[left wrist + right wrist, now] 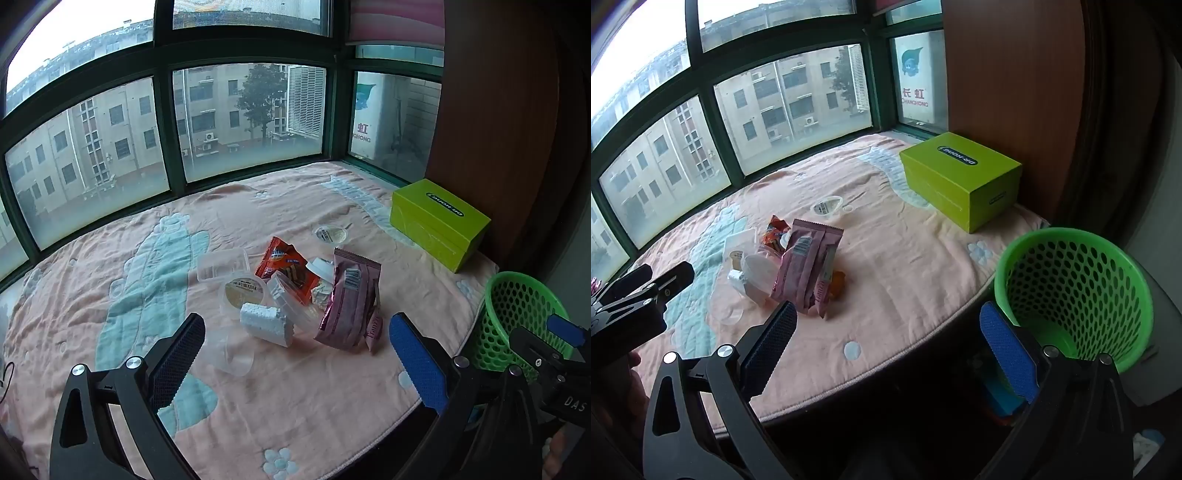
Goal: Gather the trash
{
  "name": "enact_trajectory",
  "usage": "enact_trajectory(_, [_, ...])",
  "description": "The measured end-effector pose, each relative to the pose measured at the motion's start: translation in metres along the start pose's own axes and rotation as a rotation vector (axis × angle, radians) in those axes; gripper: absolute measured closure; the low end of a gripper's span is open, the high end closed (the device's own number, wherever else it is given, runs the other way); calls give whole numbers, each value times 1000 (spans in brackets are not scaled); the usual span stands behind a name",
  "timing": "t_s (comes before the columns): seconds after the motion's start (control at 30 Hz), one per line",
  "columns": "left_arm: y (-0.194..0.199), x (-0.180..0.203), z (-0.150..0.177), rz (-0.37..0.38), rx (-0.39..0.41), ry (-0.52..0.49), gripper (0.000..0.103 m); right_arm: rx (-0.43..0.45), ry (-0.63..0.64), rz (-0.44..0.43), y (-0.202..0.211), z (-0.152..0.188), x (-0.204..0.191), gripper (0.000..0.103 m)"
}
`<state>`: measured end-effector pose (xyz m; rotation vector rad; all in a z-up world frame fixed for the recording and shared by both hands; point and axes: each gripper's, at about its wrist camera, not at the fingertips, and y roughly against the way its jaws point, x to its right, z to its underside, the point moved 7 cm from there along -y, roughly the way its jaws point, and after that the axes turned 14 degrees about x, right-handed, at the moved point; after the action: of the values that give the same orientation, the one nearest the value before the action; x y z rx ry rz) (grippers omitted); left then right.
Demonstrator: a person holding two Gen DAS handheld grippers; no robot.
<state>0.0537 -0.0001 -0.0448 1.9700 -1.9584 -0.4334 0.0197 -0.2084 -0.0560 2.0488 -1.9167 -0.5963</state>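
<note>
A pile of trash lies on the pink blanket (110, 266): a pink wrapper (349, 299), a red snack wrapper (284, 266), a white foam block (264, 323), clear plastic cups (236, 354) and a lidded pudding cup (242, 291). The pink wrapper also shows in the right wrist view (807, 264). My left gripper (295, 354) is open and empty, just short of the pile. My right gripper (886, 350) is open and empty over the blanket's front edge, beside the green mesh bin (1078, 291).
A lime green box (439, 221) stands at the back right against a wooden panel (1012, 74). A single sealed cup (330, 234) lies behind the pile. Windows run along the far side. The bin (517, 314) stands off the blanket's right edge.
</note>
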Motion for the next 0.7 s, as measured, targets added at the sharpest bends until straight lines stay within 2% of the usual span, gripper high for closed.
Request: enact_trajectory(0.7, [-3, -5, 2, -4, -10, 15, 6, -6, 2, 0, 0, 1, -1, 5])
